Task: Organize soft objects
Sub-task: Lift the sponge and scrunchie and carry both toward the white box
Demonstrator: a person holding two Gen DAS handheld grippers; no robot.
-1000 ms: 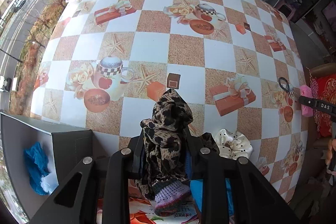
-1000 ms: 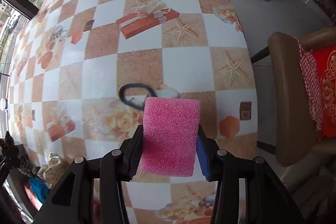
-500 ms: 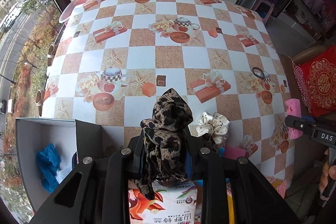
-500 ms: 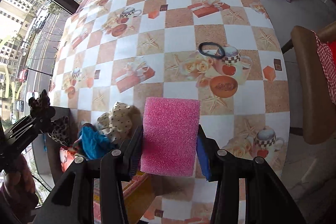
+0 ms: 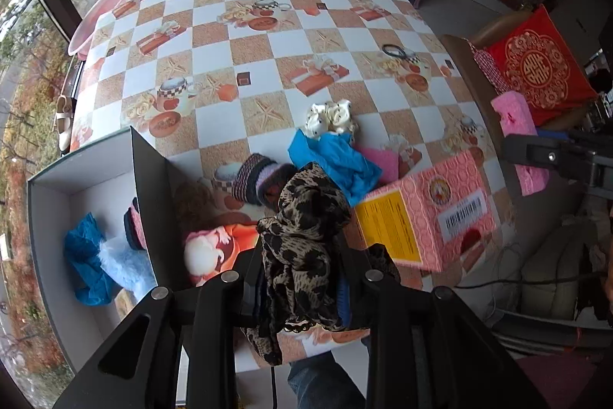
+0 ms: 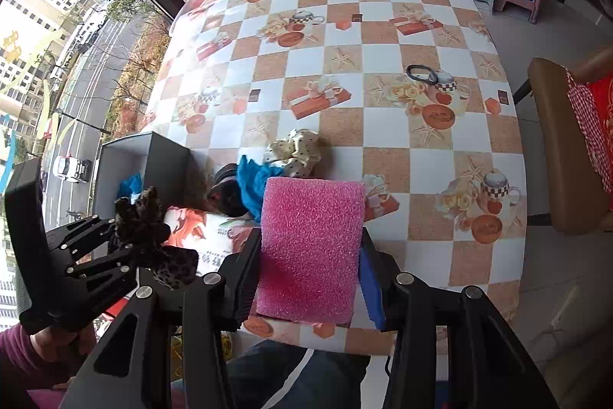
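On the table (image 5: 268,37), an open box (image 5: 76,186) sits at the near left edge with cloth pieces (image 5: 103,255) inside. Right of it lie a knitted band (image 5: 256,179), a crumpled cloth (image 5: 333,163) and, just behind, a scrunchie (image 5: 331,117). A carton (image 5: 425,213) stands nearer right. A hair tie (image 6: 421,73) lies far right.

A leopard-print scarf (image 5: 302,248), a pink sponge (image 6: 310,248), and an orange-and-white checked tablecloth (image 5: 268,25).
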